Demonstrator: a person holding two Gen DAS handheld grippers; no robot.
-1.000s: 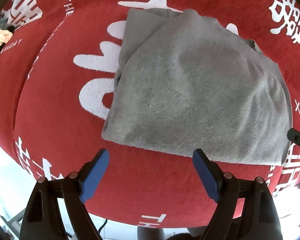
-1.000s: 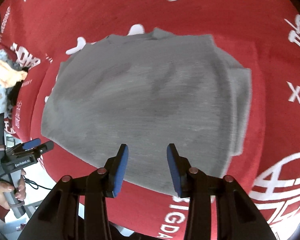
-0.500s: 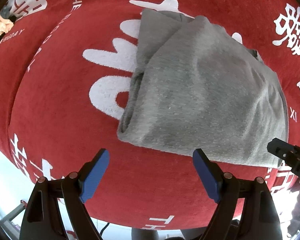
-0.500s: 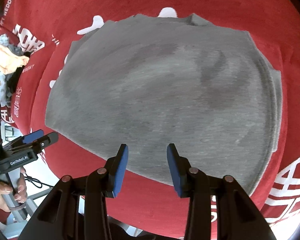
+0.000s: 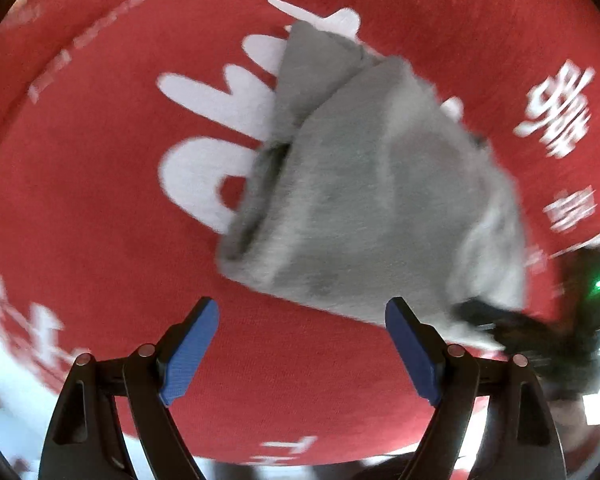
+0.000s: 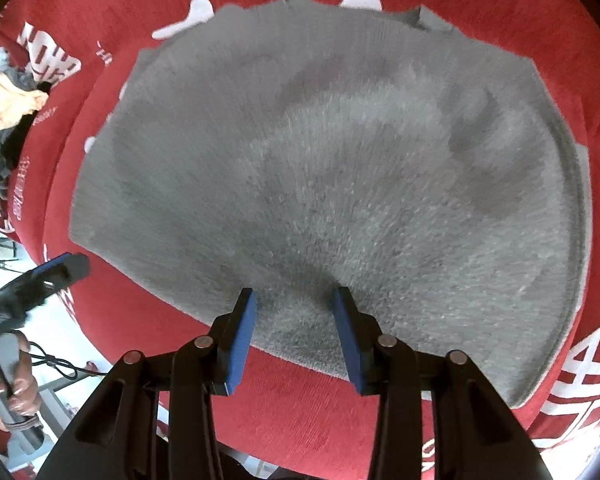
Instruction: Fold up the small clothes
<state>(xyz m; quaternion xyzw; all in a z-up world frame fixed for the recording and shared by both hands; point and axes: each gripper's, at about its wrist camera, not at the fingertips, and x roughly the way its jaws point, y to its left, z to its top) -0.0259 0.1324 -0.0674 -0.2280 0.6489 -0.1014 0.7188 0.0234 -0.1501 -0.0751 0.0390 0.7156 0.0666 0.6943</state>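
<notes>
A: Nearest, the right gripper (image 6: 294, 312) points straight down over the near hem of the grey garment (image 6: 340, 184). How do its jaws stand?

B: About half open, the blue pads pressing down on the cloth at its near edge with a strip of it between them; they do not pinch it, so nothing is held.

A: And the left gripper (image 5: 302, 344)?

B: Wide open and empty, hanging over bare red tablecloth (image 5: 80, 200), tilted steeply down. The garment's near left corner lies just beyond and slightly to the right of its fingertips, apart from them.

A: How does the garment lie?

B: Flat and already partly folded on the cloth, its near hem running across from one gripper to the other, its layered side edge running away on the left. The right gripper is the nearer; it sits at the hem, while the left must yet reach its corner.

A: Farthest off?

B: White printing on the tablecloth, and a heap of other clothes (image 6: 4, 100) at the far left.
</notes>
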